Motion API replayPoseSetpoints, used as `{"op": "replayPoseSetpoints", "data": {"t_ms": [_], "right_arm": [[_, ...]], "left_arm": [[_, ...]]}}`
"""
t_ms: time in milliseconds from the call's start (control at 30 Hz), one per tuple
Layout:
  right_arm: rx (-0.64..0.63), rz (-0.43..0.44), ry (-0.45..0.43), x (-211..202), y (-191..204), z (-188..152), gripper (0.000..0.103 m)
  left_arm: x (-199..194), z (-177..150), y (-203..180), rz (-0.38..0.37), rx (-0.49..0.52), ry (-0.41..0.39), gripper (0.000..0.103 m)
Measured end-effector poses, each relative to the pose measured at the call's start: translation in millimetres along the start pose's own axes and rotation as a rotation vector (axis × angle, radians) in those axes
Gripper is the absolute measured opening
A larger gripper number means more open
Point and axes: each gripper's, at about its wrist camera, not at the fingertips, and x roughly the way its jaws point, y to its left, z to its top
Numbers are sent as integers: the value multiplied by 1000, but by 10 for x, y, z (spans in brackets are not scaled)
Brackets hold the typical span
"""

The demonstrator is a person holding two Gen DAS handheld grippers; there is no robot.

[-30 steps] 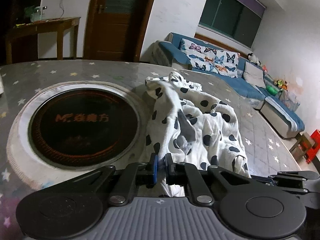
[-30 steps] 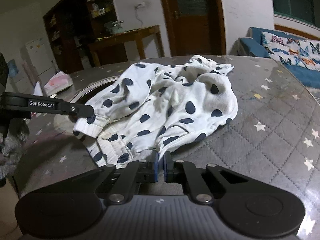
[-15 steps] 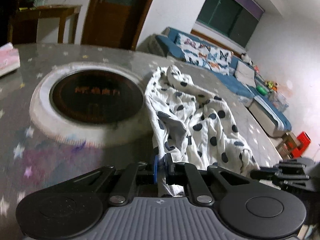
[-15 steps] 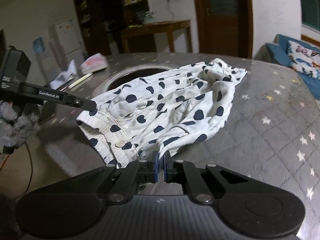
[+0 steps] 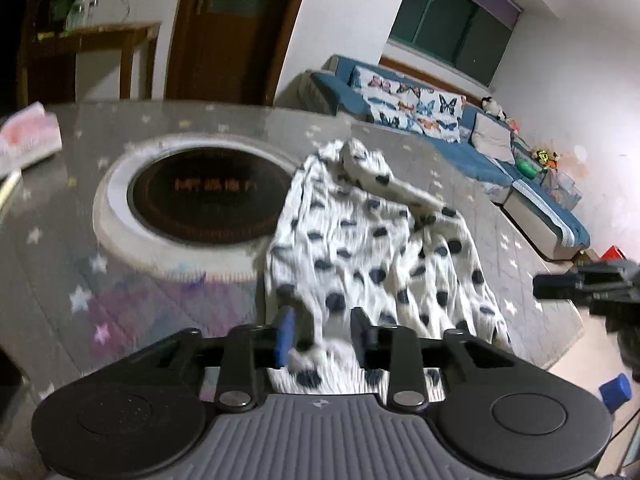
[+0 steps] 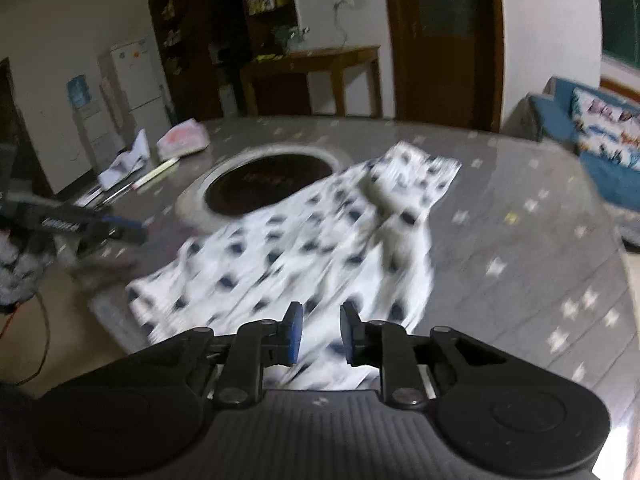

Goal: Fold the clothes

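Left gripper [image 5: 322, 332] jaws opening, garment edge loose between | right gripper [image 6: 319, 330] opening too, hem below | spotted garment [image 5: 372, 248] spread on desk [image 5: 520, 264] beside round cooktop [image 5: 208, 200], tissue pack [image 6: 182, 142] far side

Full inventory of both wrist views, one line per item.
garment: 1, white with dark dots, spread on the table beside the cooktop
table: 1, grey with stars
cooktop: 1, dark disc in a white ring, set in the table
tissue pack: 1, pink and white, far side of the table
papers and pen: few, white, near the tissue pack
sofa: 1, blue, butterfly cushions, by the window
side table: 1, brown wood, by the door
fridge: 1, white, back wall
left gripper: black, blue pads, jaws opening, cloth between them
right gripper: black, blue pads, jaws opening over the garment's near edge
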Motion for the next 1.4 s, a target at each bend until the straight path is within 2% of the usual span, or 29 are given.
{"op": "replayPoseSetpoints", "data": {"t_ms": [167, 367, 600, 700, 933, 1167, 1267, 1333, 1367, 1400], "right_arm": [[-3, -65, -34, 269, -271, 385, 20], [13, -91, -45, 769, -569, 797, 21], [27, -100, 6, 1508, -899, 1191, 28], [27, -89, 20, 1772, -992, 1298, 39], [61, -78, 53, 2366, -1205, 1466, 45], [132, -53, 84, 2725, -1377, 1457, 46], [152, -38, 82, 2770, -1401, 1410, 44], [157, -30, 73, 2768, -1400, 1387, 25], [157, -39, 69, 2754, -1405, 1387, 20], [156, -49, 64, 2737, -1408, 1387, 10]], "left_arm": [[209, 159, -58, 4, 8, -22, 35], [660, 322, -127, -11, 3, -2, 35], [1130, 417, -173, -23, 2, 51, 35], [1234, 421, -184, -29, 13, 69, 35], [1387, 435, -137, -26, 6, 104, 35], [1460, 423, -72, -21, -13, 126, 38], [1471, 413, -60, -21, -15, 130, 38], [1481, 408, -58, -19, -11, 132, 38], [1487, 406, -58, -17, -10, 132, 38], [1488, 403, -61, -15, -7, 130, 38]]}}
